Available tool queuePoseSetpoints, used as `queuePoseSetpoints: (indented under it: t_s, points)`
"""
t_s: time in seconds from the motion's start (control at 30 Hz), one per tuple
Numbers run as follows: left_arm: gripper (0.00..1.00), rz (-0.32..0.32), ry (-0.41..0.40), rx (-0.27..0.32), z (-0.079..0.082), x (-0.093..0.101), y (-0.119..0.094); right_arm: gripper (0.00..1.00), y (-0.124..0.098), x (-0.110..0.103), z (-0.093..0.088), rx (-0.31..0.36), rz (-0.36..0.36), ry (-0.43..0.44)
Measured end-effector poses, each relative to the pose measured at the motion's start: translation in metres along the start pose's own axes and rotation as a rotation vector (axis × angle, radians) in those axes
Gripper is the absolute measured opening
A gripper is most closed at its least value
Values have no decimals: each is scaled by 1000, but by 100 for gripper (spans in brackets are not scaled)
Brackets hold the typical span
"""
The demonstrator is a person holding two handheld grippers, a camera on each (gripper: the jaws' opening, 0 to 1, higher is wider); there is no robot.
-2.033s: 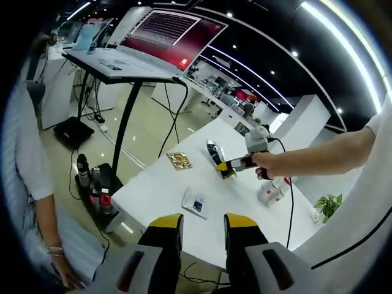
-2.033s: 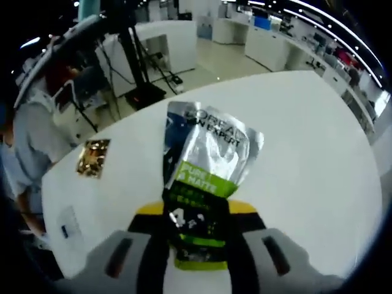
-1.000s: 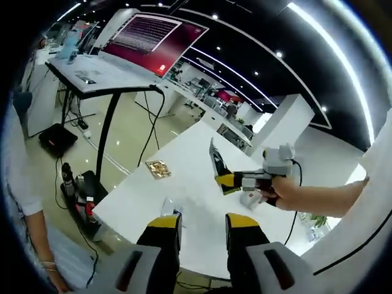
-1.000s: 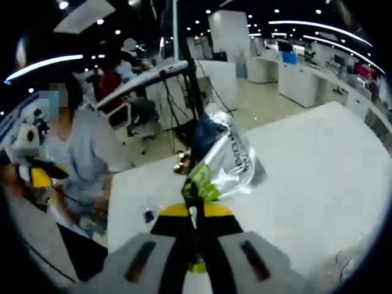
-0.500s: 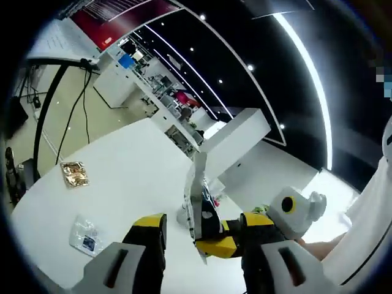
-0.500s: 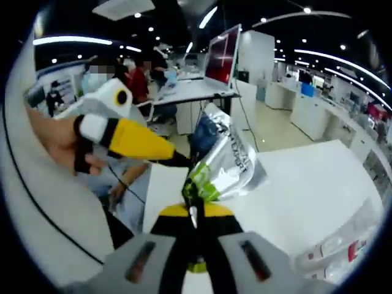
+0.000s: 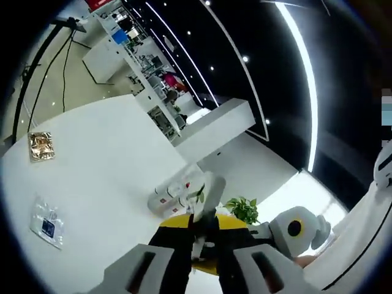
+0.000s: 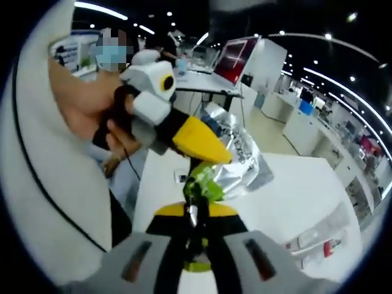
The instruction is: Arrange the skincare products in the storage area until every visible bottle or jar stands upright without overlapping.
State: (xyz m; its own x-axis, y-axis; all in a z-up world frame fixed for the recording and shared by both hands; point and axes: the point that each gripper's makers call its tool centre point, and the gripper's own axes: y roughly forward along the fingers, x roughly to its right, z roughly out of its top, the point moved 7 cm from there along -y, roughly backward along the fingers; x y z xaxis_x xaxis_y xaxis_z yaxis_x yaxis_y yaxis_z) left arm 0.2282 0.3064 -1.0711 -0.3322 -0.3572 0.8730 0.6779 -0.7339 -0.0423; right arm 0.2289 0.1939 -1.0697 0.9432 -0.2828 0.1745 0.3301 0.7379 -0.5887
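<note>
Right tool [image 8: 195, 211] has its jaws pinched tight on the green end of a silver sachet [image 8: 236, 160], held up above the white tabletop [image 8: 294, 202]. Left tool [image 7: 199, 236] meets it from the other side, its jaws nearly closed around the sachet's edge [image 7: 211, 190]. Beyond the left tool's tips white tubes [image 7: 174, 193] lie on the tabletop, with a gold packet [image 7: 41, 146] and a clear packet [image 7: 47, 222] well off to its left.

In the right gripper view the left gripper [image 8: 205, 150] covers the upper part of the silver pouch [image 8: 242, 162], and its print is too blurred to read. In the left gripper view the pouch [image 7: 205, 202] shows edge-on, smeared; the white tubes [image 7: 174, 193] behind are perhaps two.
</note>
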Motion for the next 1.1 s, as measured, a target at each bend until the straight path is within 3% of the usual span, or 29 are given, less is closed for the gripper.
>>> queuePoseSetpoints:
  t_s: [0.17, 0.37, 0.47, 0.5, 0.6, 0.7, 0.73, 0.8, 0.9, 0.97, 1.1]
  points:
    - [8, -26, 20, 12, 4, 9, 8, 26, -9, 8, -7, 51, -27, 106]
    - [5, -64, 65, -2, 11, 20, 13, 44, -27, 16, -12, 164, -14, 356]
    - [5, -95, 89, -8, 14, 25, 13, 52, -34, 22, -16, 193, -24, 413]
    - [5, -153, 141, -29, 16, 33, 12, 55, -38, 23, -17, 225, -7, 416]
    - [5, -177, 166, -75, 14, 39, 9, 66, -43, 22, -18, 270, 2, 440]
    - [5, -226, 179, -149, 11, 41, 6, 75, -46, 20, -15, 354, 43, 568]
    - [5, -278, 172, -182, 11, 46, 5, 77, -48, 19, -12, 400, 64, 623]
    - [5, -343, 183, -200, 12, 53, 5, 76, -48, 13, -9, 448, 141, 698]
    - [5, -424, 162, -211, 14, 64, 6, 63, -50, 7, -5, 478, 207, 719]
    - [5, -483, 158, -237, 16, 72, 9, 49, -54, 1, 5, 537, 305, 737]
    - [4, -489, 171, -252, 19, 72, 14, 15, -61, -8, 14, 559, 457, 781]
